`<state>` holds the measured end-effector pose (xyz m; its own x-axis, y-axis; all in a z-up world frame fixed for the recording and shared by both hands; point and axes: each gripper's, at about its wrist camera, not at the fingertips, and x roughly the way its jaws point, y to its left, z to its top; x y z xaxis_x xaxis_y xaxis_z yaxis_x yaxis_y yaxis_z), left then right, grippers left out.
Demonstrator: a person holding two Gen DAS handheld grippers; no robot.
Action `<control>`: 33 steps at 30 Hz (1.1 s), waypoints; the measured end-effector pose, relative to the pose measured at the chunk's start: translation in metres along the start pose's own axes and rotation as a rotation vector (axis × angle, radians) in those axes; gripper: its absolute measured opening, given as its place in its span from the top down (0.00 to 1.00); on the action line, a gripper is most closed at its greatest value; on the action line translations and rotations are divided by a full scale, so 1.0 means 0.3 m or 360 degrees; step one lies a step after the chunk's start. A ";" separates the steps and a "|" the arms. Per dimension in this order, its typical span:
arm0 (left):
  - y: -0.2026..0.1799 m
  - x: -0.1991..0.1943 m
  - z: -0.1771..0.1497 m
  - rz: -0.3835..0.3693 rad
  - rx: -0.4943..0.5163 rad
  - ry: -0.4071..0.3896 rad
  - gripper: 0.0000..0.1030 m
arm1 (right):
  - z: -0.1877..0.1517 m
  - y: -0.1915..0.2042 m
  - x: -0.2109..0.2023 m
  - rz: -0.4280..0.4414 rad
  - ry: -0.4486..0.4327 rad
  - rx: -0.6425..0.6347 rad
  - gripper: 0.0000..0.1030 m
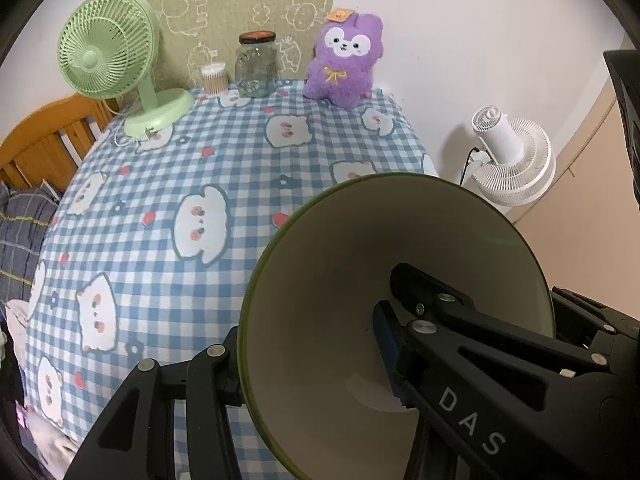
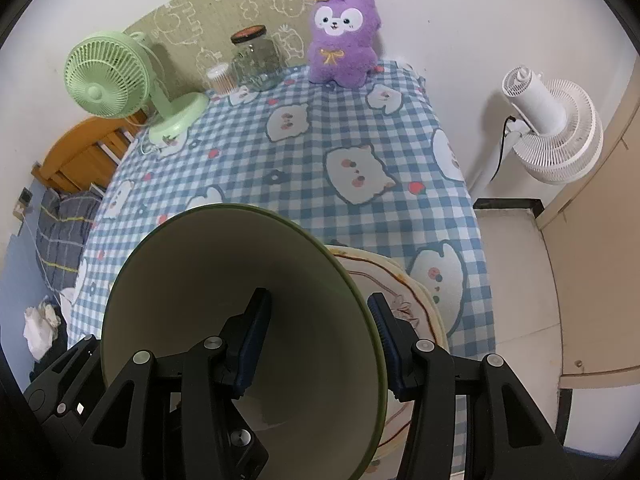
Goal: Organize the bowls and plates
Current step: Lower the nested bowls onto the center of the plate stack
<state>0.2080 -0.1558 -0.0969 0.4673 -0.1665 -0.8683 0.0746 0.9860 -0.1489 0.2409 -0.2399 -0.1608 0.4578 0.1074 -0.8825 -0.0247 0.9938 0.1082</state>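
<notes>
The left gripper points steeply down, its jaws about half apart and clamped across the bowl wall, one finger inside the bowl and the other outside, just behind the rim. The right gripper tilts down just as steeply and grips the opposite wall in the same way, its left finger inside and its right finger outside against the rim. The bowl hangs between the two tongs, each holding one side.

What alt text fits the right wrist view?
The right gripper clamps the rim of a green-edged bowl above a checked tablecloth, with a patterned plate beside it. A green fan, jar and purple plush stand behind.
</notes>
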 end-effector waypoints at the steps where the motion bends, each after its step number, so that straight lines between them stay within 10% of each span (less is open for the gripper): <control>1: -0.004 0.009 0.000 0.0000 -0.0005 0.0005 0.49 | 0.000 -0.010 0.008 -0.0001 0.0008 -0.0004 0.48; 33: -0.056 0.176 -0.016 0.0016 -0.0081 0.0083 0.50 | 0.002 -0.114 0.173 -0.0008 0.0111 -0.0002 0.48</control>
<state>0.2273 -0.1811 -0.1425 0.4211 -0.1580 -0.8932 0.0248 0.9864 -0.1628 0.2661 -0.2684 -0.2101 0.3949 0.1041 -0.9128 -0.0239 0.9944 0.1031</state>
